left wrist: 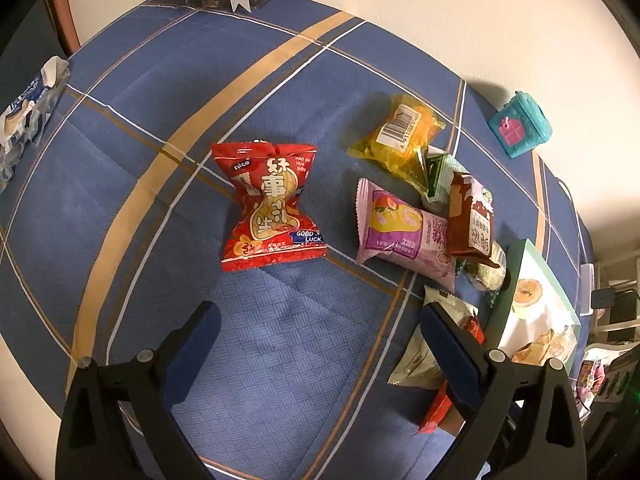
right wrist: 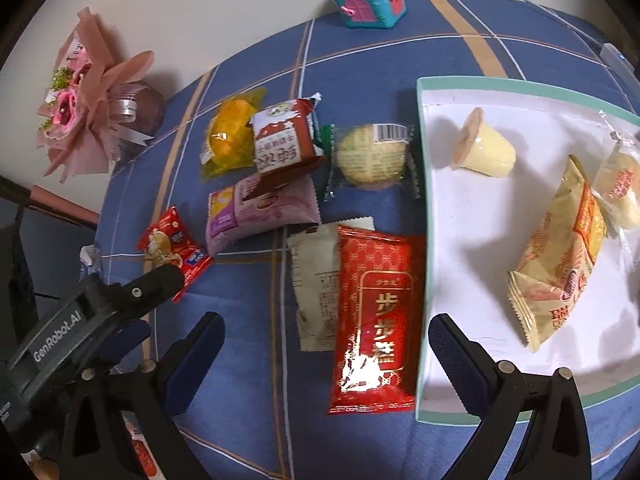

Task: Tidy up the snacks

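The job looks partly done. The white tray point(right wrist: 424, 240) with the green rim sits on the right of the bench point(right wrist: 248, 400), which is covered in a blue checked cloth, and it already holds a few snacks: a small jelly cup point(right wrist: 486, 150), a long beige bag point(right wrist: 560, 256) and a pale round cake in clear wrap point(right wrist: 622, 190). Much more is left outside it. Just beside the tray's left wall lies a red packet with gold print point(right wrist: 374, 316), overlapping a grey-white packet point(right wrist: 314, 284). Farther off sit a round green-wrapped cake point(right wrist: 370, 158), a brown packet point(right wrist: 284, 140) resting on a pink packet point(right wrist: 256, 210), and a yellow packet point(right wrist: 230, 136). A red peanut bag point(left wrist: 272, 206) lies alone to the left, well apart from the tray. The right claw point(right wrist: 326, 340) is spread wide and grips nothing; it hangs over the red packet with gold print, which I judge the likely next pick. The left claw point(left wrist: 320, 328) is likewise released and empty, above bare cloth near the peanut bag. I'd guess fewer than half the snacks are in the tray.
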A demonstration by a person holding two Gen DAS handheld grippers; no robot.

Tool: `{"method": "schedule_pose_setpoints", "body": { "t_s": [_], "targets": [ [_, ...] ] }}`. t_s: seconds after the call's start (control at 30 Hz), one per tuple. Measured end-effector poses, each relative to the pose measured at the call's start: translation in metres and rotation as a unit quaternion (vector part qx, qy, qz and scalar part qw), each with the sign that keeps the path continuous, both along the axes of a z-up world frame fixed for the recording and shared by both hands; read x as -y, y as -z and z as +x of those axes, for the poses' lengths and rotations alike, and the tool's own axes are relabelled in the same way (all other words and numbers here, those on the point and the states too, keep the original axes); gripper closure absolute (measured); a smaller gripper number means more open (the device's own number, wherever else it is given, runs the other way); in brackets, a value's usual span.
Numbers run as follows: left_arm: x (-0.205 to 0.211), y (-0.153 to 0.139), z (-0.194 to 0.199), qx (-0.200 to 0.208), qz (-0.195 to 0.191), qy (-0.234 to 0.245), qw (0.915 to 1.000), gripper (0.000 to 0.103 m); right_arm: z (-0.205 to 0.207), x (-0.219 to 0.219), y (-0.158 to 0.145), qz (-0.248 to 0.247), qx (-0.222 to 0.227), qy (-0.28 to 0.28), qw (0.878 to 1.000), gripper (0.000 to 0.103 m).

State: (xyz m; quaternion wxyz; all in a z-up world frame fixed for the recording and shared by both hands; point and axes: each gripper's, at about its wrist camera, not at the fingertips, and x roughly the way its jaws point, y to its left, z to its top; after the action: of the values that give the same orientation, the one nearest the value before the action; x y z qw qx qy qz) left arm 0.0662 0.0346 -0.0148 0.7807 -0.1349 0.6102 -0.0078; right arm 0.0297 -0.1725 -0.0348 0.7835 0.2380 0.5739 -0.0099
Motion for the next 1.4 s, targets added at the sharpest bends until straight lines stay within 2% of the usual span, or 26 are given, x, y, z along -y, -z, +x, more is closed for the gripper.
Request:
{"method": "schedule_pose_setpoints", "body": {
  "t_s": [0.27,0.57,0.8,0.9,1.13,1.4],
  "targets": [
    [0.003,0.005,0.001,-0.009,0.0,0.003,1.0,0.003,0.004,-0.012,0.009,0.017,-0.003,-0.016,1.0,0.0],
    [0.002,0.011,0.001,-0.018,-0.002,0.0,0.9998,0.003,0.009,-0.018,0.016,0.002,-0.009,-0.019,1.0,0.0],
    [0.004,0.016,0.004,-0.026,-0.01,0.01,0.9996,0.003,0.006,-0.007,0.018,-0.02,-0.023,-0.002,1.0,0.0],
    [0.008,0.019,0.005,-0.031,-0.015,0.016,0.9993,0.003,0.006,-0.005,0.019,-0.024,-0.025,0.003,0.999,0.003],
    [0.013,0.022,0.006,-0.036,-0.009,0.021,0.9991,0.003,0.004,0.001,0.019,-0.048,-0.031,0.005,0.998,0.02],
    [0.016,0.028,0.008,-0.044,0.0,0.023,0.9988,0.003,0.007,-0.01,0.021,-0.092,-0.043,-0.021,0.995,0.024]
  ]
}}
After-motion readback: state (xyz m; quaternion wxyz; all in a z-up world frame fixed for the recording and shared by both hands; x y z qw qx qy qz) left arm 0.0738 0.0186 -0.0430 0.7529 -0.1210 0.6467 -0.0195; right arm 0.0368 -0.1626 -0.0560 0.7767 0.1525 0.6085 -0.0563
